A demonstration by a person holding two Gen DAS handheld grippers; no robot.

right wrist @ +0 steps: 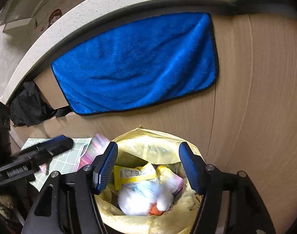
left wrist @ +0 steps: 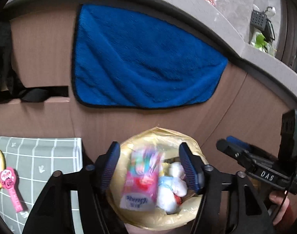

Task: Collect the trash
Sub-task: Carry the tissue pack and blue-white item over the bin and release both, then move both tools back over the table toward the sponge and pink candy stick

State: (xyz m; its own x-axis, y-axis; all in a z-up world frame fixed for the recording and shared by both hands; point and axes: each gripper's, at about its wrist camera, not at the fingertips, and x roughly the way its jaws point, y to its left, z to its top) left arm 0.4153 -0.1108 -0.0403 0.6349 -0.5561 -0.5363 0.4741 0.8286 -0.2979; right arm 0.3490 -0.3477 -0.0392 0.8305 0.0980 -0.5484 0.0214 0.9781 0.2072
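Left wrist view shows a bin lined with a yellow trash bag [left wrist: 160, 220], standing low in the picture, in front of a brown cabinet front [left wrist: 236, 117]. Inside the bag lie a pink and white tissue packet [left wrist: 139, 185] and some crumpled white paper [left wrist: 171, 191]. The left gripper [left wrist: 151, 167] hangs over the mouth of the bag with its two blue pads wide apart; the tissue packet appears between the pads in the picture, but they do not press on it, and whether it is already lying in the bag cannot be told because of blur. The right gripper [right wrist: 148, 167] is also above the bag, its jaws wide apart and holding nothing; below it a yellow wrapper [right wrist: 133, 173] and white paper are seen in the bag. Left of the bin there is a grey checked mat [left wrist: 51, 156] with a pink toy [left wrist: 11, 187] on it. Above, a blue towel [left wrist: 140, 58] hangs on the cabinet front under a grey countertop [left wrist: 216, 19]. A hand [left wrist: 281, 204] holds the right gripper at the right edge.
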